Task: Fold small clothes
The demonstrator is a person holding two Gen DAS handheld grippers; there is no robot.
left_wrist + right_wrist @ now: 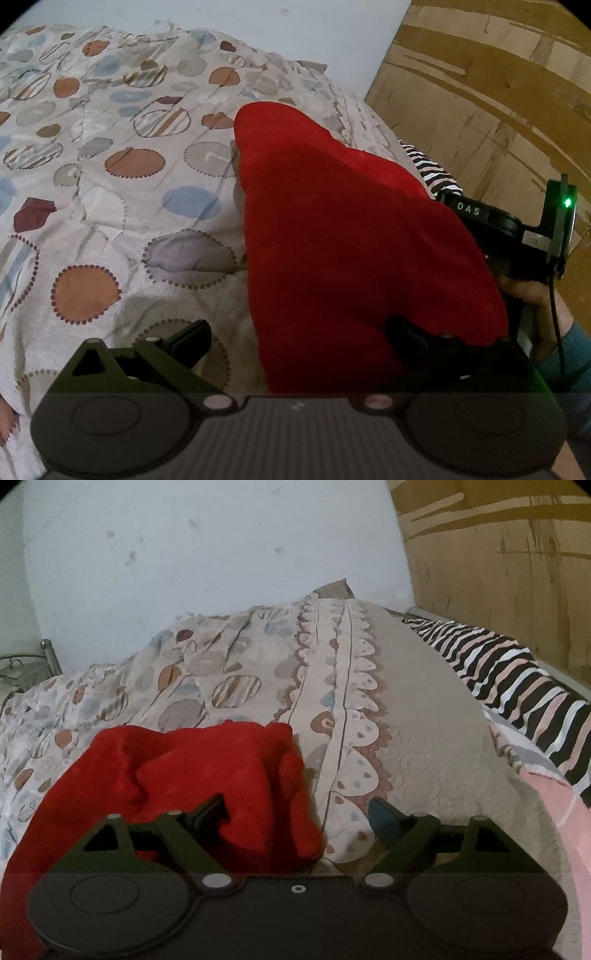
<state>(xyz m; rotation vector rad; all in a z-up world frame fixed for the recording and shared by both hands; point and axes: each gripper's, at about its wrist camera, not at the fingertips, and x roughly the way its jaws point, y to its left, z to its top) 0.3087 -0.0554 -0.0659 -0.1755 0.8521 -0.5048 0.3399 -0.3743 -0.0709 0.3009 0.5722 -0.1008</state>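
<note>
Lying on quilt (110,206): one red garment (343,236); left tongs (295,339), right tongs (295,812) both released.

Premises: a domestic bedroom. A bed carries a quilted beige bedspread printed with brown, blue and striped circles (122,162), rumpled across its surface and edged with a scalloped border. A black, white and pink zebra-striped pillow (517,679) lies along the far right side of the bed. A curled grey metal bed frame (33,664) shows at the left. Behind stands a scuffed pale blue painted wall (203,572), adjoined by a worn brown wooden panel (498,561).
</note>
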